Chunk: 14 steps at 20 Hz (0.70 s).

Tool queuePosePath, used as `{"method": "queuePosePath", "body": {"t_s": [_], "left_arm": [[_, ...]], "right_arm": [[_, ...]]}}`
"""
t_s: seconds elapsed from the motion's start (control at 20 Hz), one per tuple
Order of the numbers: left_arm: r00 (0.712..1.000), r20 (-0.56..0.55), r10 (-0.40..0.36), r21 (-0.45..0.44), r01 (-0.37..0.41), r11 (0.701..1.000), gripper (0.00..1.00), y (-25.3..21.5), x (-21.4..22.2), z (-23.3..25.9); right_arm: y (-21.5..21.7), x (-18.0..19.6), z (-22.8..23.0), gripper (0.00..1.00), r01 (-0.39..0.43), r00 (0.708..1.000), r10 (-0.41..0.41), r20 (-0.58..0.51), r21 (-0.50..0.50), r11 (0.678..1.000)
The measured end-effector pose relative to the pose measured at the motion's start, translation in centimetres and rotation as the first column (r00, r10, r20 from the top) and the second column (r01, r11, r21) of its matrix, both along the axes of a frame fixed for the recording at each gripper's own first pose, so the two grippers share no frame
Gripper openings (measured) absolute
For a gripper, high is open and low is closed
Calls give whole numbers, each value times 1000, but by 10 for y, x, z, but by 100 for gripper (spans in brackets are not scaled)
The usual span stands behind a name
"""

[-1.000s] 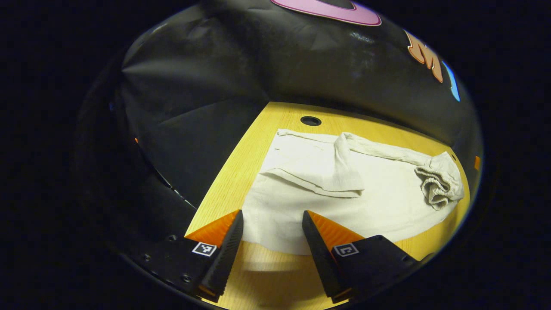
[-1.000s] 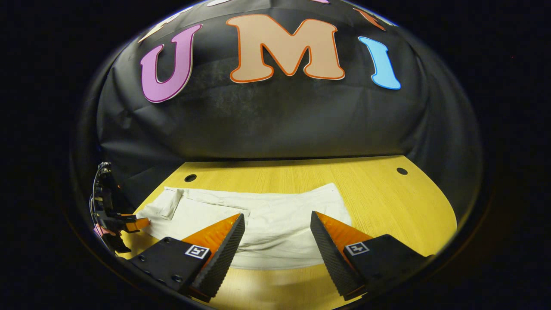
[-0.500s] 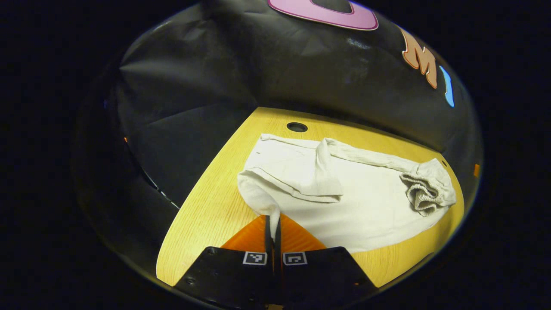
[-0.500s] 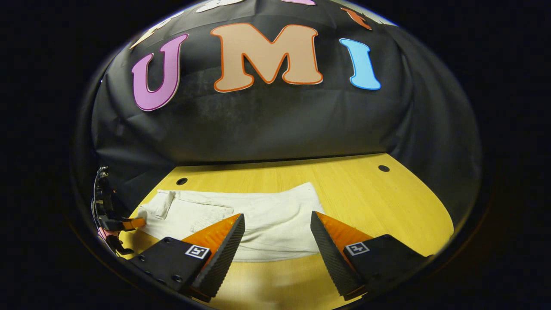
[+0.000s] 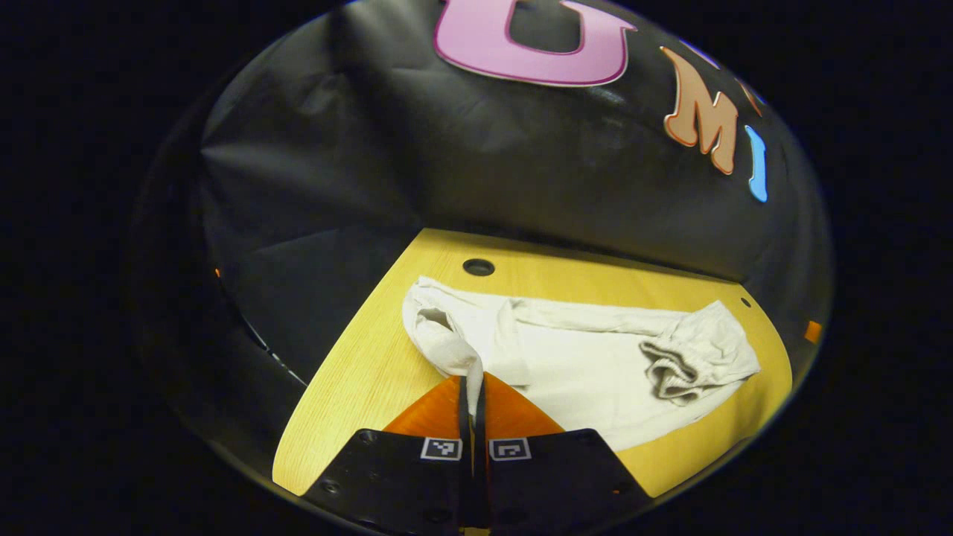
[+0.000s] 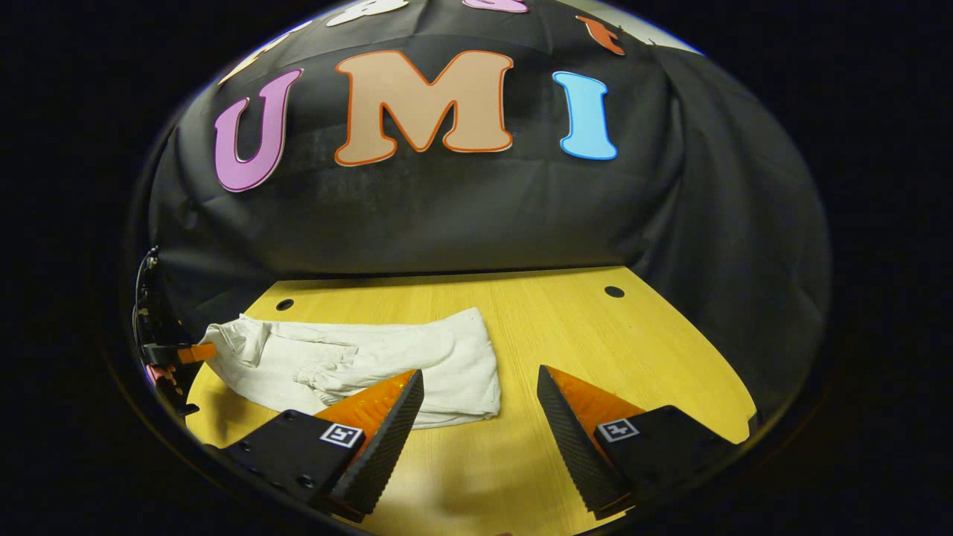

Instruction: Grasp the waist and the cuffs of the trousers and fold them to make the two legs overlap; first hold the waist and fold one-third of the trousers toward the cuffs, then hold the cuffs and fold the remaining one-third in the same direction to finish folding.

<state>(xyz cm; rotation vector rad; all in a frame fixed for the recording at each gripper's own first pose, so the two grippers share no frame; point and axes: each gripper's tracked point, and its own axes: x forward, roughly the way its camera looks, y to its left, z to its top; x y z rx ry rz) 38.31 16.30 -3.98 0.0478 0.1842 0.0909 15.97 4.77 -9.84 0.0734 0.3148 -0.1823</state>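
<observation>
Cream trousers [image 5: 595, 365] lie crumpled on the yellow wooden table [image 5: 350, 394]. My left gripper [image 5: 472, 380] is shut on the cloth's near left end and holds it a little off the table. A twisted strip of fabric rises from the pile into its closed fingers. The ribbed elastic waist [image 5: 689, 356] is bunched at the far right of that view. In the right gripper view the trousers [image 6: 357, 361] sit at the left, with the left gripper [image 6: 179, 352] at their far left end. My right gripper [image 6: 480, 380] hangs open over bare table by the trousers' right edge.
The table has small round holes near its back corners [image 5: 478, 266] [image 6: 613, 291] [image 6: 284, 304]. Black cloth walls stand close behind and to the sides. Bare tabletop [image 6: 633, 350] stretches to the right of the trousers.
My left gripper went from open to shut on the trousers' end, then lifted and dragged it, bunching the cloth. My right gripper stayed open while the trousers slid left in its view.
</observation>
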Motion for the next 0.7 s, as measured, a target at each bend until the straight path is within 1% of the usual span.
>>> {"method": "queuePosePath", "body": {"t_s": [0.25,0.3,0.35,0.4,0.45,0.5,0.55,0.7], "left_arm": [[993,70,-96,96,89,991,0,-89,6,49],[990,79,-119,99,111,989,0,-113,6,57],[986,88,-143,104,134,985,0,-136,6,63],[982,94,-163,111,152,982,0,-155,3,66],[978,97,-183,126,170,977,0,-176,3,70],[975,102,-199,140,184,973,0,-197,2,73],[970,108,-218,150,201,968,0,-218,2,76],[955,134,-266,150,246,958,0,-282,14,83]], "right_arm": [[-38,-21,-3,98,23,1000,-23,-16,10,1000],[-48,-25,-5,96,31,999,-31,-24,10,999],[-57,-27,-5,98,34,999,-33,-23,13,999],[-67,-30,-5,96,39,999,-38,-21,21,999],[-75,-31,-5,96,41,999,-40,-17,33,999],[-84,-35,-3,98,44,999,-43,-15,41,998],[-95,-41,-4,96,48,999,-47,-15,43,998],[-132,-47,-1,96,68,998,-68,-16,27,997]]}}
